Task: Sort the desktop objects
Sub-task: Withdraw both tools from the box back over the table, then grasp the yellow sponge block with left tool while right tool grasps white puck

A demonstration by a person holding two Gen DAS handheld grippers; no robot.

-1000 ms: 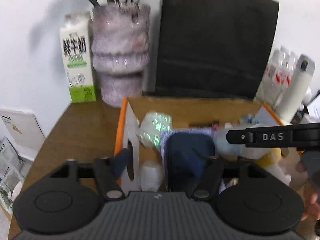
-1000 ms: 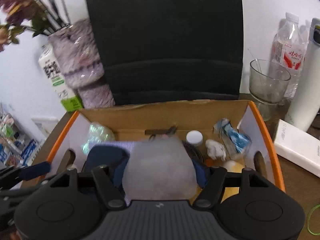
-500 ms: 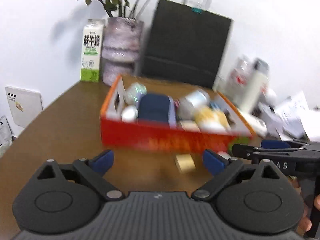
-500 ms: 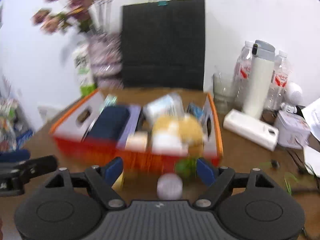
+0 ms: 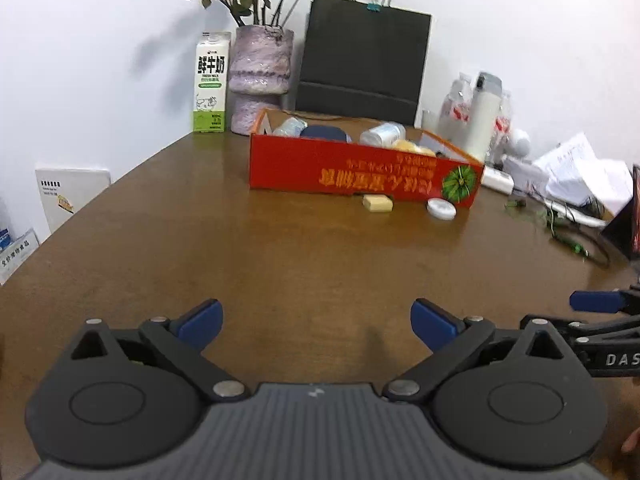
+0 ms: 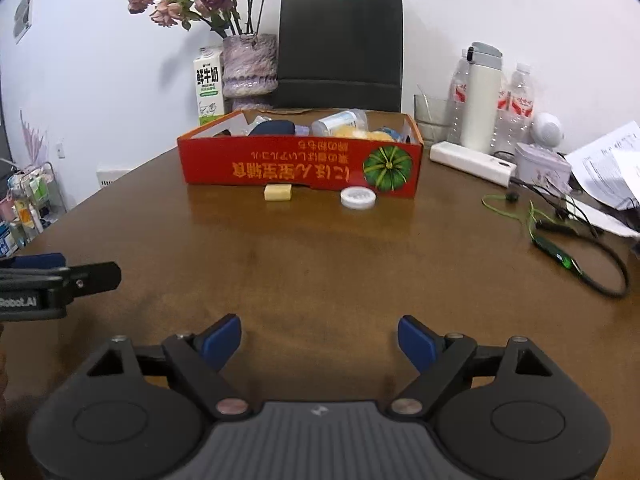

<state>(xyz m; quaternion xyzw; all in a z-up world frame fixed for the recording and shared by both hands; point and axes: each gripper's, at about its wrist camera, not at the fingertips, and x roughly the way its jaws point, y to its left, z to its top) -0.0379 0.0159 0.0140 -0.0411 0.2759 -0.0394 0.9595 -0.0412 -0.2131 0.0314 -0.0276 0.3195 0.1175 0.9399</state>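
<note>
Right gripper (image 6: 320,338) gapes empty at the bottom of the frame over the brown surface (image 6: 320,264); mid-frame, a red box (image 6: 300,170) with a yellow block (image 6: 278,192) and white lid (image 6: 358,199) just before it

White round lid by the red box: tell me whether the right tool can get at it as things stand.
Probably yes. The white round lid lies on bare table just in front of the red box, with nothing between it and the open, empty right tool, though the box wall behind it crowds the grasp.

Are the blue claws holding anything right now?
No. The left gripper and right gripper are both open and empty, hovering above the table.
</note>
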